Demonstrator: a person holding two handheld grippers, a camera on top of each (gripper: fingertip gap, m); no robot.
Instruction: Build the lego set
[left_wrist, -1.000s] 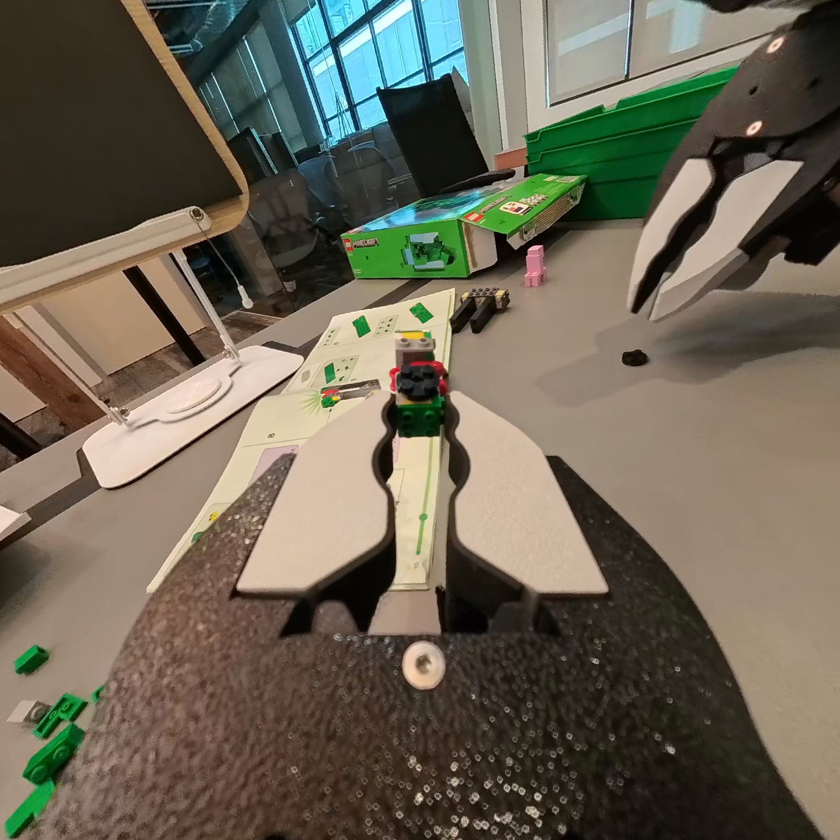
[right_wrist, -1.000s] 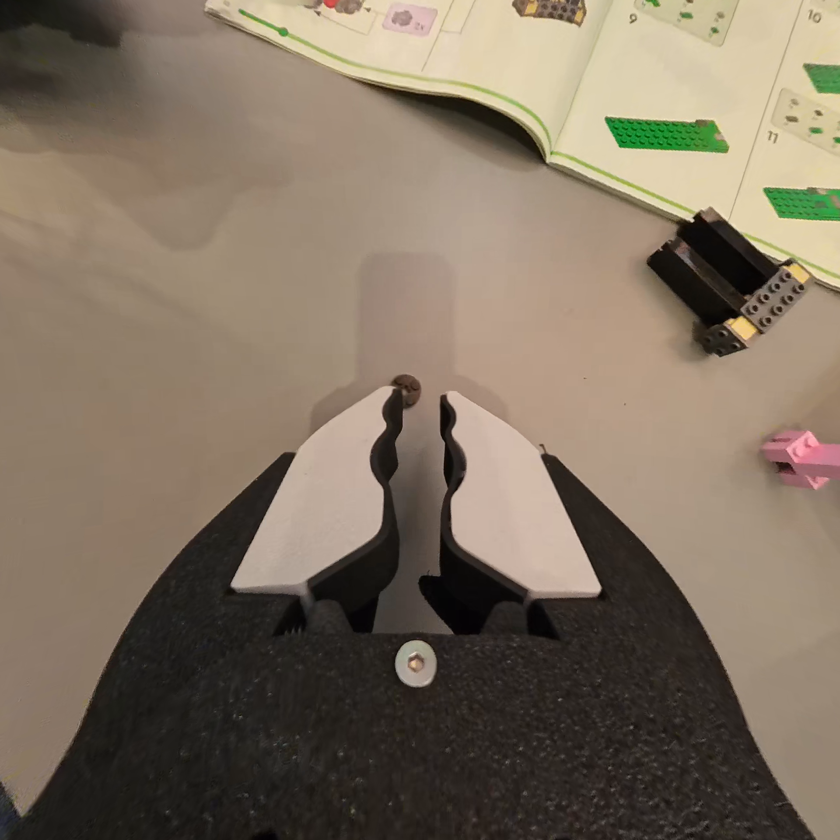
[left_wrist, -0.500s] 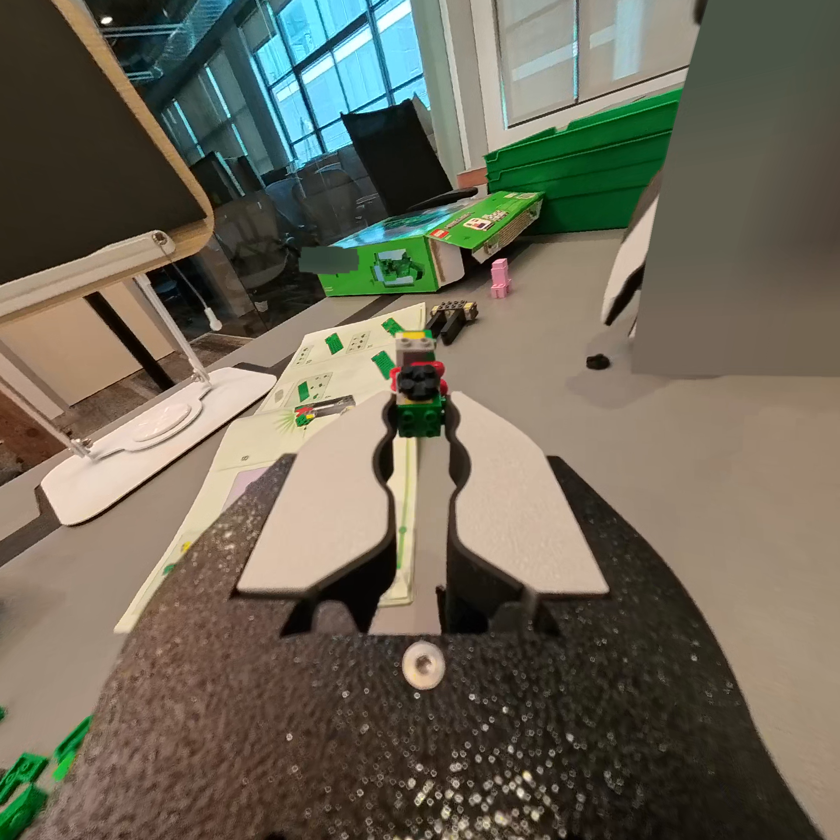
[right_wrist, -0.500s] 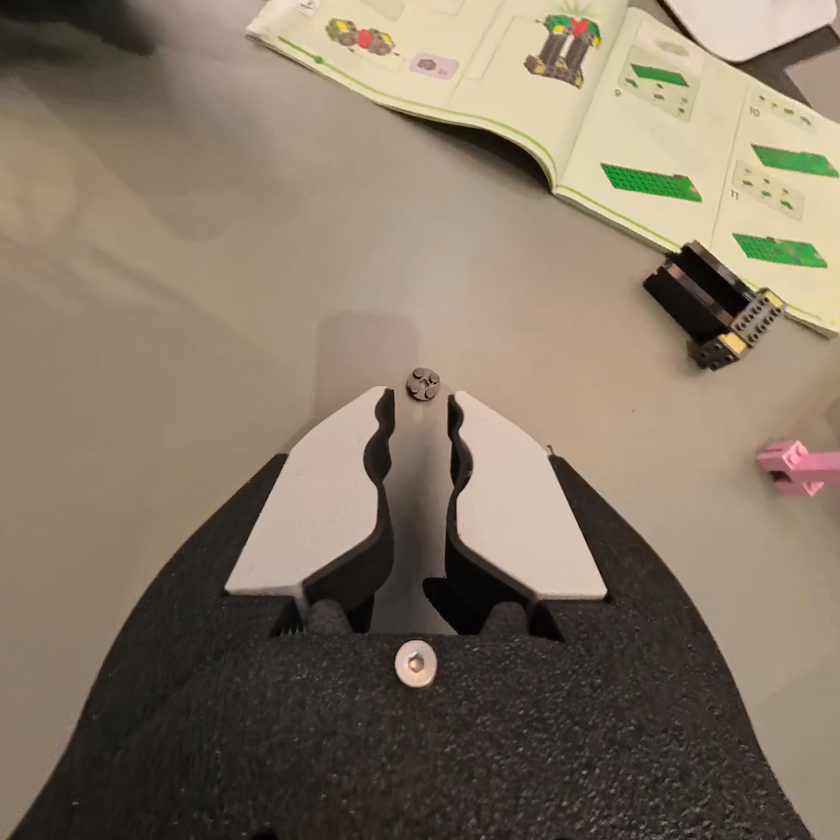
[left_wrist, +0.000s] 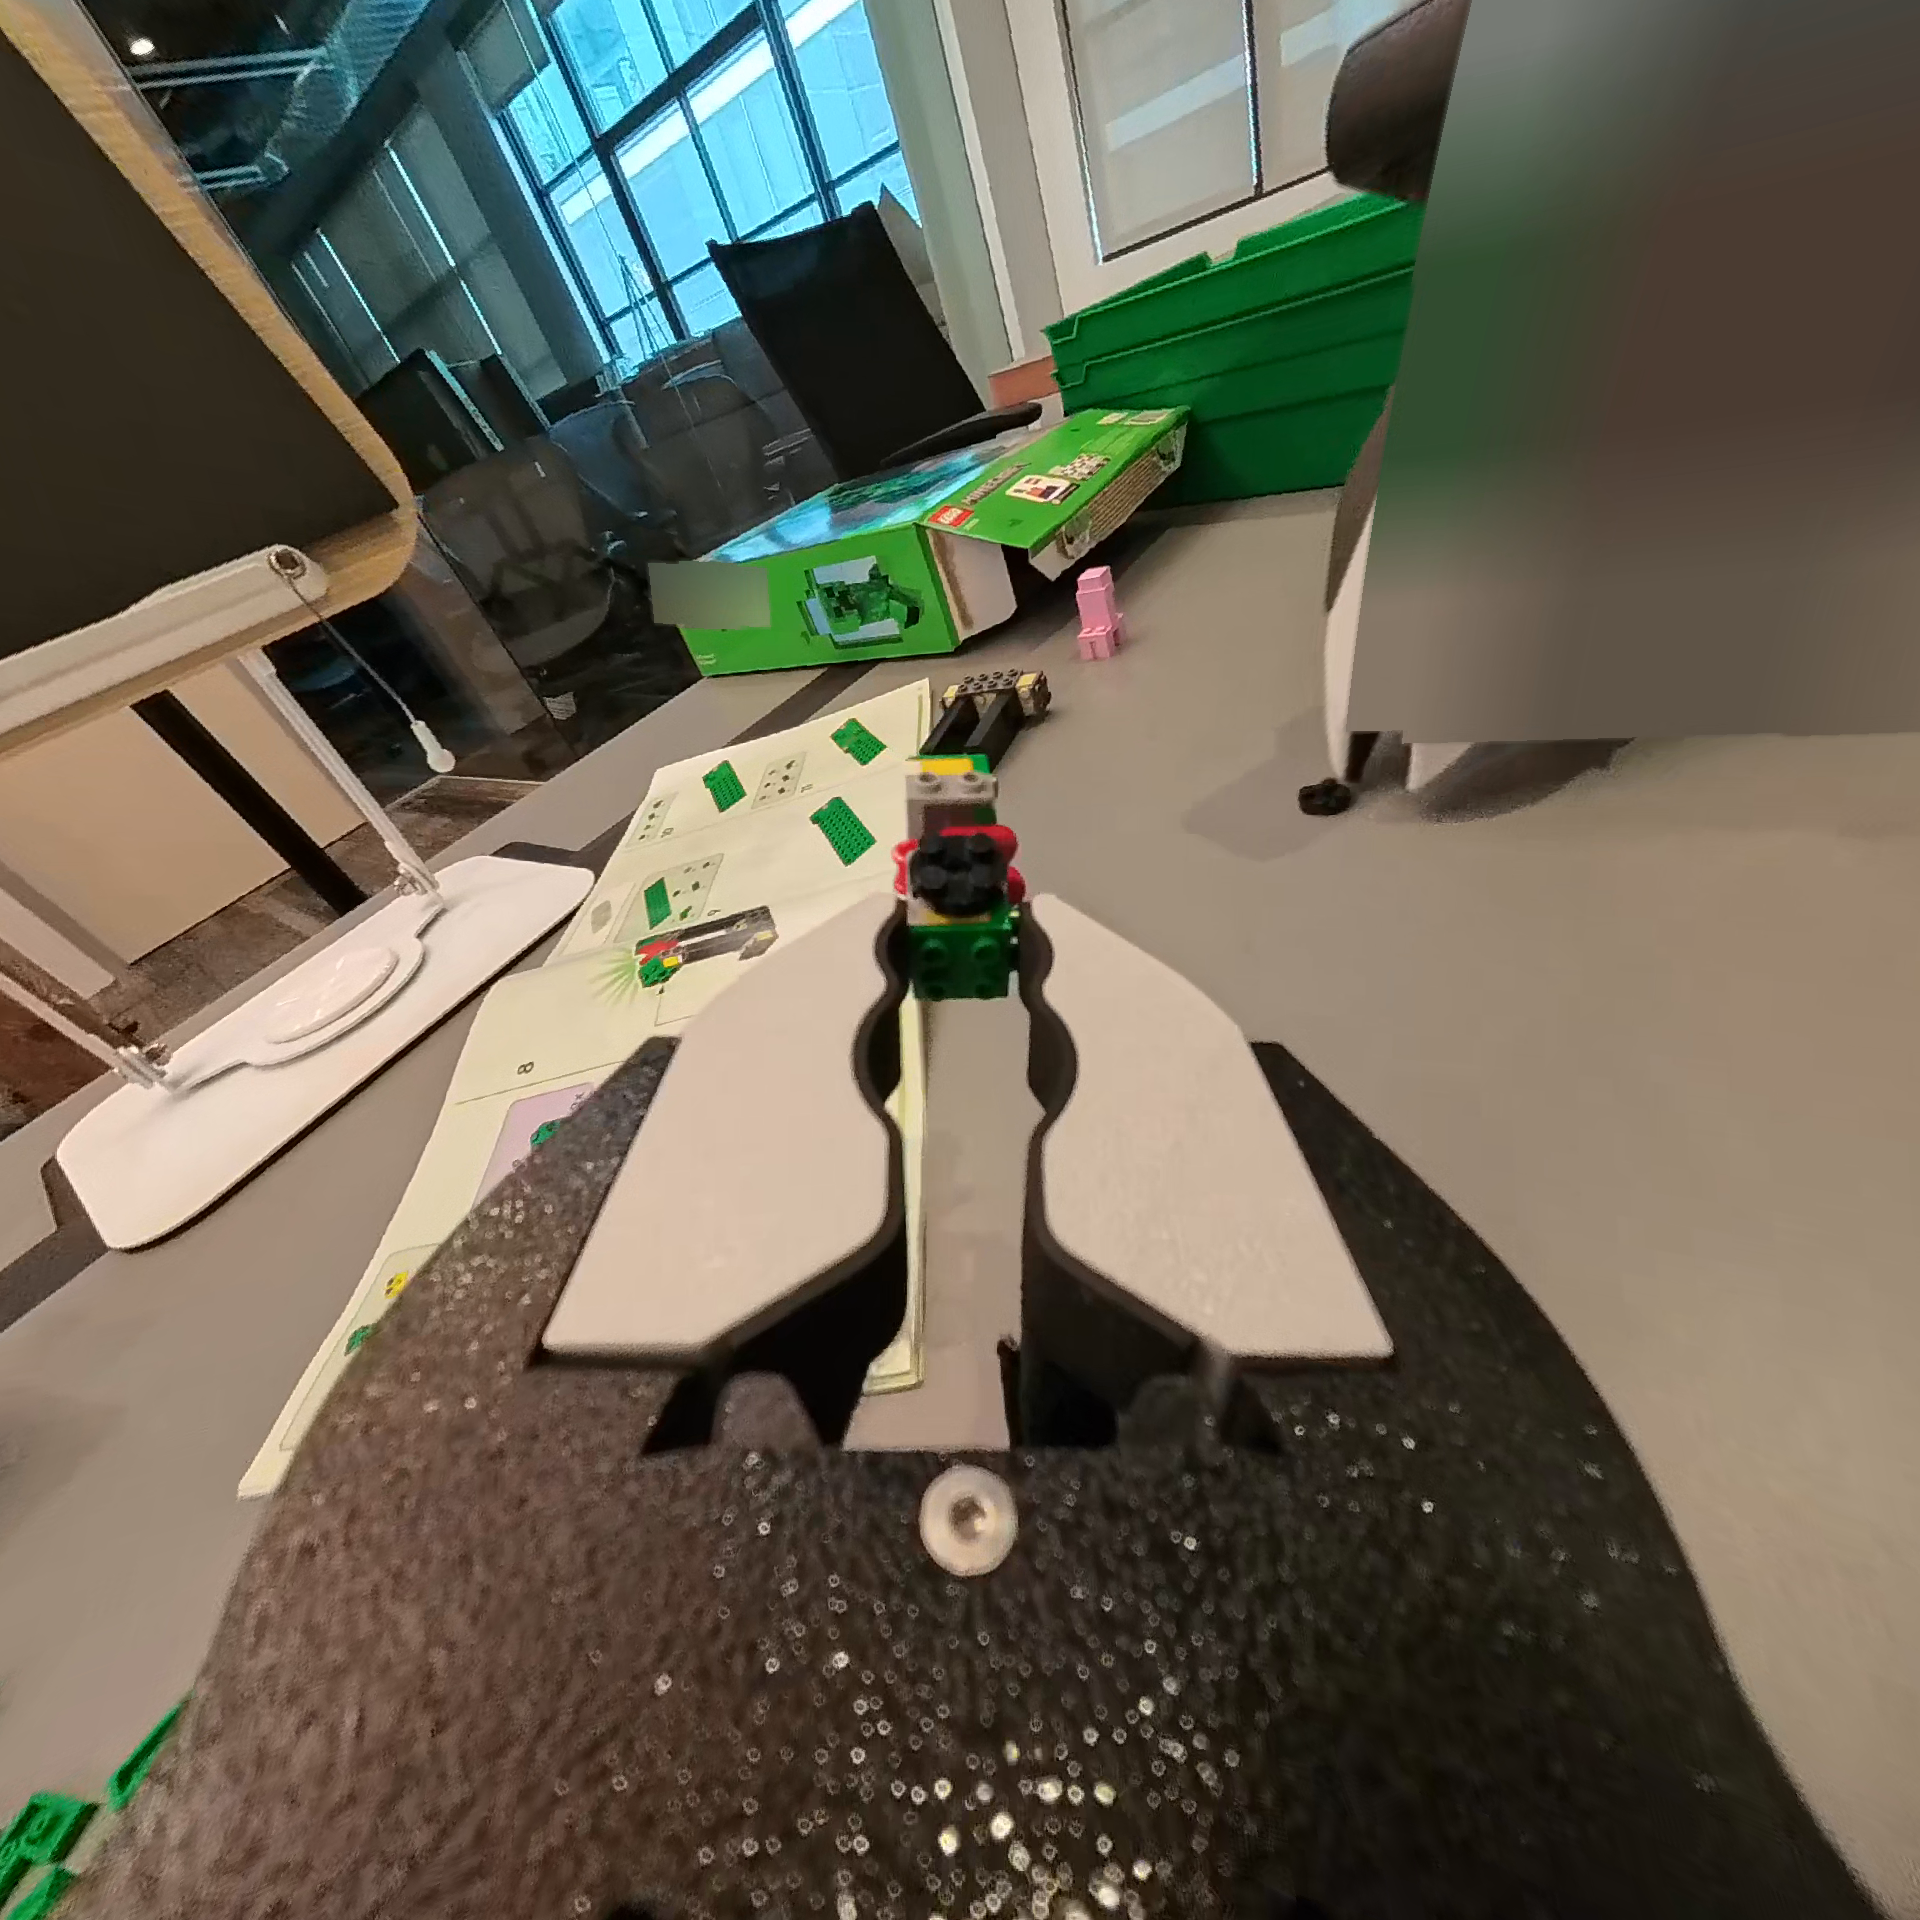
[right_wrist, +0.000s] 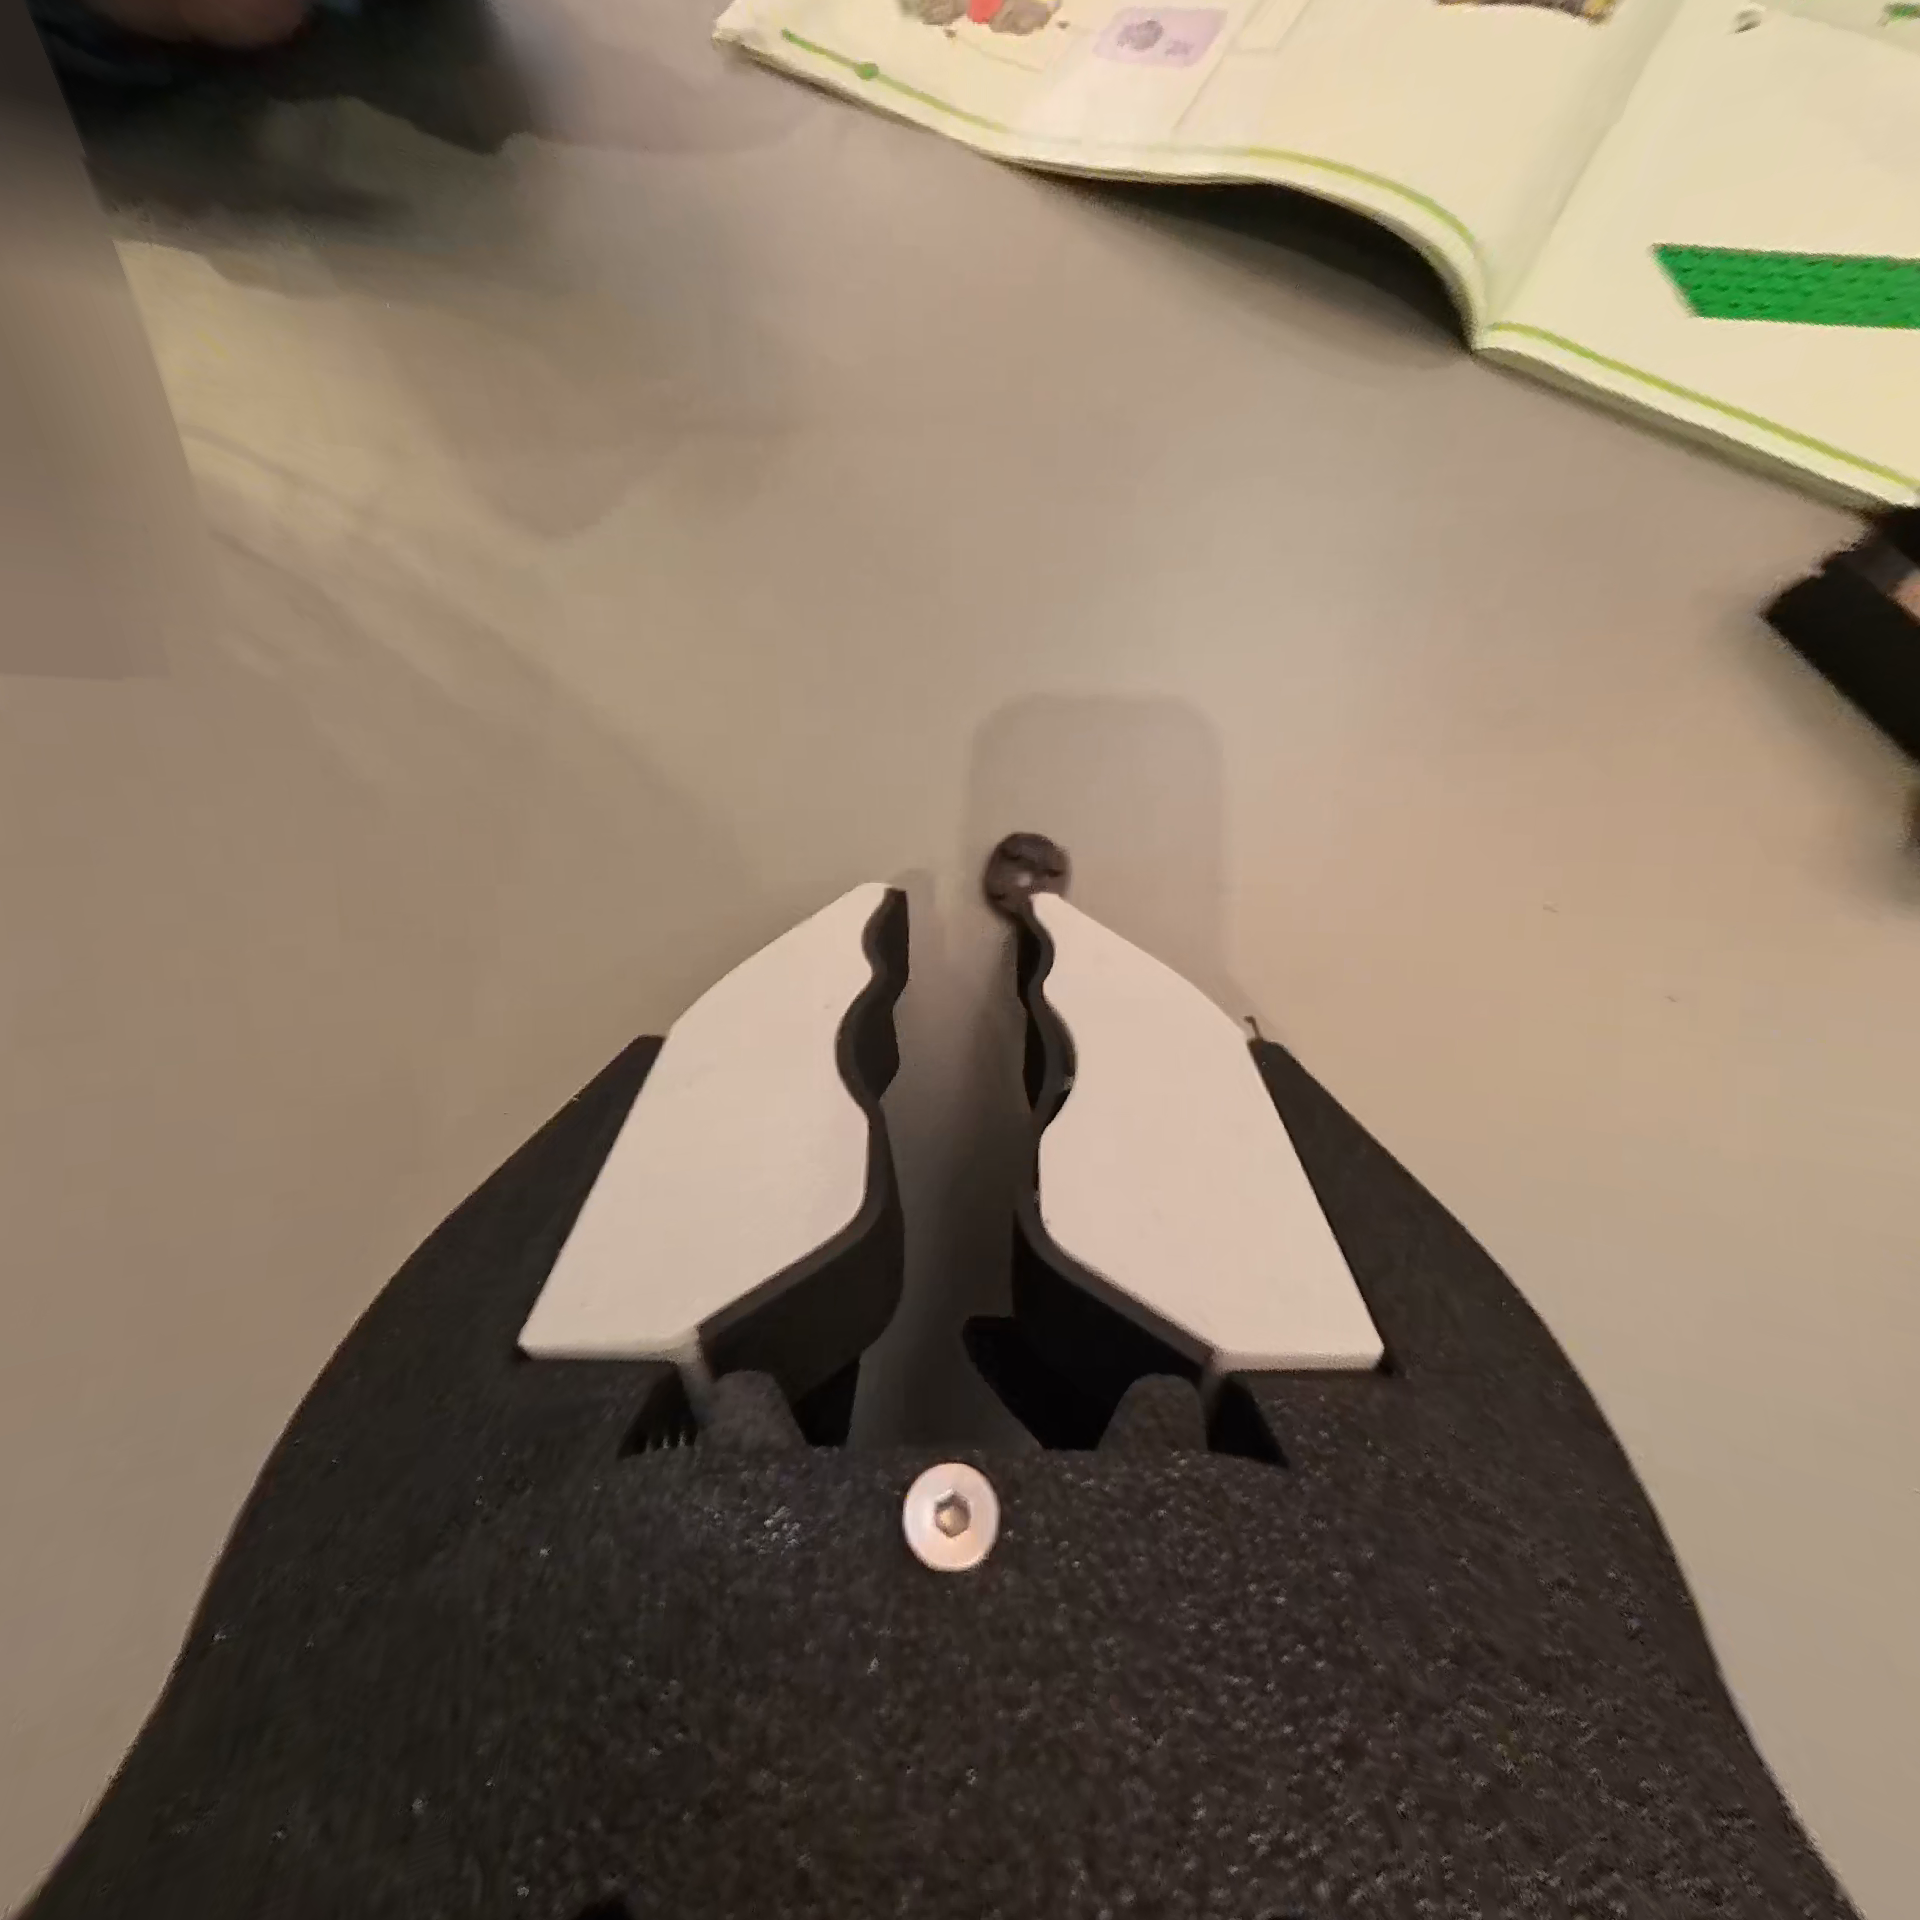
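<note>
Nearby, instruction booklet (right_wrist: 1558, 208) beside black brick assembly (right_wrist: 1860, 644).

The right gripper (right_wrist: 961, 902) dropped closer to the table and shifted left, so the small black round piece (right_wrist: 1027, 864), earlier centred ahead of its fingertips, touched the right fingertip.

A white flat stand base (left_wrist: 312, 1049) with thin metal legs sits on the grey table (left_wrist: 1507, 1091), well to the left of the left gripper (left_wrist: 961, 930), under a dark wood-edged panel (left_wrist: 156, 364). Far ahead of it stands a black office chair (left_wrist: 842, 343) before tall windows (left_wrist: 665, 156). Stacked green bins (left_wrist: 1226, 364) lie ahead to its right.
</note>
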